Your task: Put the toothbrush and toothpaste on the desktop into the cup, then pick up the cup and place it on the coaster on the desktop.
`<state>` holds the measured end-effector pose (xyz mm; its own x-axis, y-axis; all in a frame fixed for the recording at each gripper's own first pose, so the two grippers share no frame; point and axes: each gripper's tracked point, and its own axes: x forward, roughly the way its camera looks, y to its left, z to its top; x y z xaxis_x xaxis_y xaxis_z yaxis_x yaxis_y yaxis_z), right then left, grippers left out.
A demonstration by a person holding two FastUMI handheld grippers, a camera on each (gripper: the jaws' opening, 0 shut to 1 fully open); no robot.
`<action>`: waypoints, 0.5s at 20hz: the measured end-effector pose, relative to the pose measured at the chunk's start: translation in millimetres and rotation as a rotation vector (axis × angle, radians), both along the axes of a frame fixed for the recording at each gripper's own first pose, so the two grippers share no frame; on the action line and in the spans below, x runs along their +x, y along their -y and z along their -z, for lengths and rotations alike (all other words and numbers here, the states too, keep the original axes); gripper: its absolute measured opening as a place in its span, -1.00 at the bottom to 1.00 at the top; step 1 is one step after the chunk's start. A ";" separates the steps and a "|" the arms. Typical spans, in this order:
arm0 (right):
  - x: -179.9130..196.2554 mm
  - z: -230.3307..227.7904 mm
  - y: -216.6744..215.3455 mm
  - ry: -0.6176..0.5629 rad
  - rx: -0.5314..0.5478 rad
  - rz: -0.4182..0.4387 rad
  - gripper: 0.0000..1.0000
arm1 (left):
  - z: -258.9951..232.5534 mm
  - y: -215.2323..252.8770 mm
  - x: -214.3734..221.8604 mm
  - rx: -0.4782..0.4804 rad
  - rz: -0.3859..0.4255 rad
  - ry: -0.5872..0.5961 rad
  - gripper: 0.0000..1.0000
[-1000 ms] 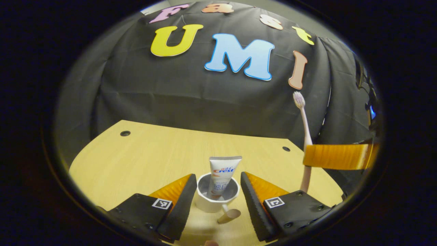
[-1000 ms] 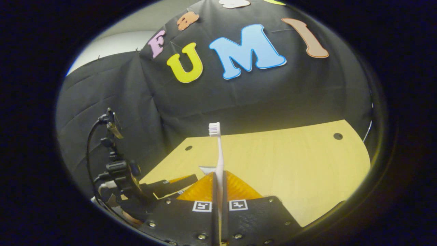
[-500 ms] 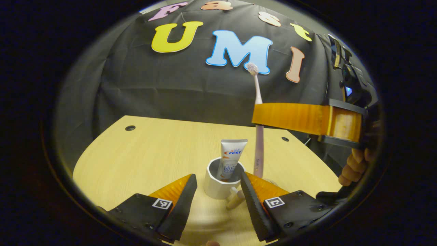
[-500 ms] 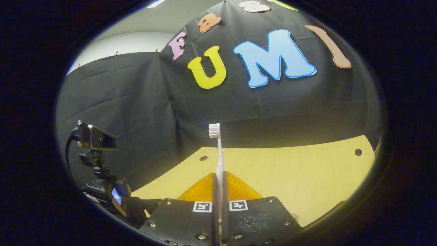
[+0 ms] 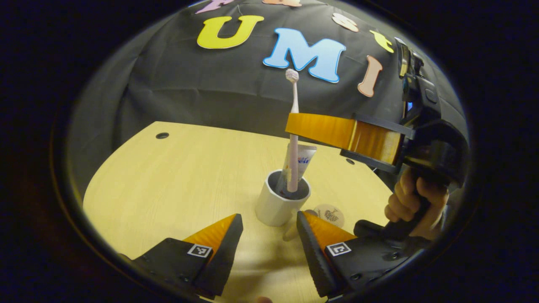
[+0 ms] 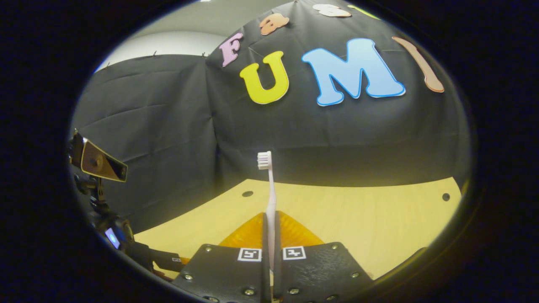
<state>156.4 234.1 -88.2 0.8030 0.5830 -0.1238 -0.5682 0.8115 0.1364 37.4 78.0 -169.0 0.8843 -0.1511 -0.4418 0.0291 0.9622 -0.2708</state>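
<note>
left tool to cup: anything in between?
In the left gripper view, only bare desktop lies between the open left tool and the white cup. The coaster sits off to the side.

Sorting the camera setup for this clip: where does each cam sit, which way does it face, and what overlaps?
Left gripper view: rides the left gripper, looking forward and down over the desktop at the cup; its open fingers show low, plus a hand holding the right gripper.
Right gripper view: rides the right gripper, facing the booth wall; its fingers clamp the toothbrush.
Shared: toothbrush, desktop, wall.
</note>
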 end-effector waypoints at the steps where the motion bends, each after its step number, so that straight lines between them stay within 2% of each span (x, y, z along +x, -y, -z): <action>1: 2.1 0.7 -0.1 0.010 -0.011 0.007 -0.93 | 0.8 -0.1 -0.2 -0.009 0.004 -0.005 0.66; 7: 5.3 11.2 3.7 0.022 -0.066 0.044 -0.89 | 6.7 3.9 -1.1 -0.020 0.021 -0.019 0.66; 10: 5.2 10.4 8.3 0.030 -0.089 0.070 -0.75 | 8.2 2.6 0.3 -0.016 0.023 -0.020 0.67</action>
